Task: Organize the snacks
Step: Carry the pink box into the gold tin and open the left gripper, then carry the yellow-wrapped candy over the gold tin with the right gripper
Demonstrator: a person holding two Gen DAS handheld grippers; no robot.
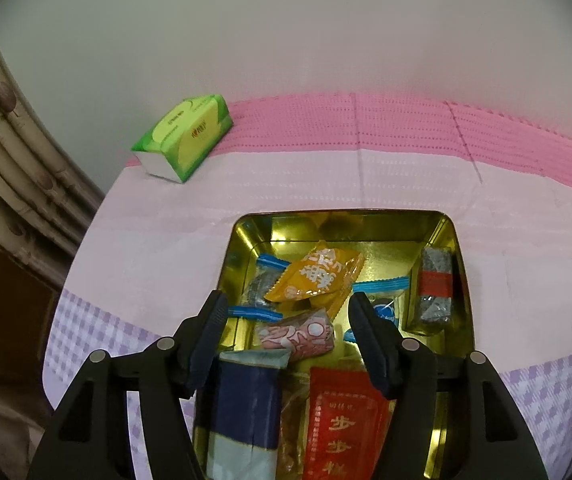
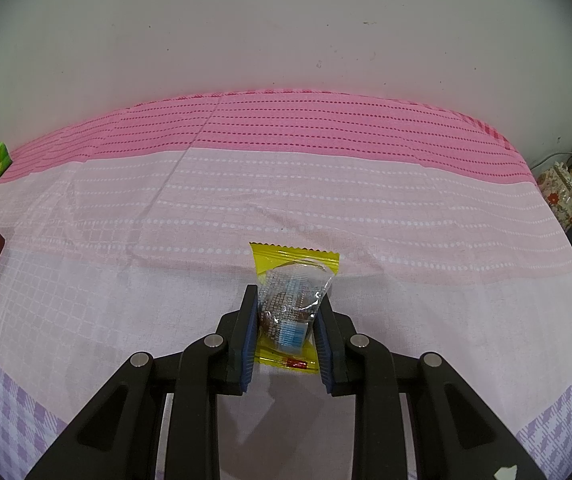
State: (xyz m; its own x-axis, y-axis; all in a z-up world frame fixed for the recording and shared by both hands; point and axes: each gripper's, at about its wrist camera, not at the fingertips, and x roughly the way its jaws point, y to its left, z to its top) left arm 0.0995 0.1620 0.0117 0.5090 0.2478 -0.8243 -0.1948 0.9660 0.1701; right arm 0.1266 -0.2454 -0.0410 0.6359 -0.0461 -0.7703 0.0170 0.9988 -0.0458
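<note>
Your table wears a pink-and-lilac patterned cloth (image 2: 326, 200) pushed against a plain pale wall (image 2: 286, 32), with a green tissue pack (image 1: 183, 136) at the far left edge. Your left gripper (image 1: 288, 312) hangs tilted down over the gold tin (image 1: 460, 280) of wrapped snacks, its jaws apart and holding nothing. Your right gripper (image 2: 286, 320) also angles down, its jaws pinched on a yellow-edged clear snack packet (image 2: 292, 300) over the cloth
</note>
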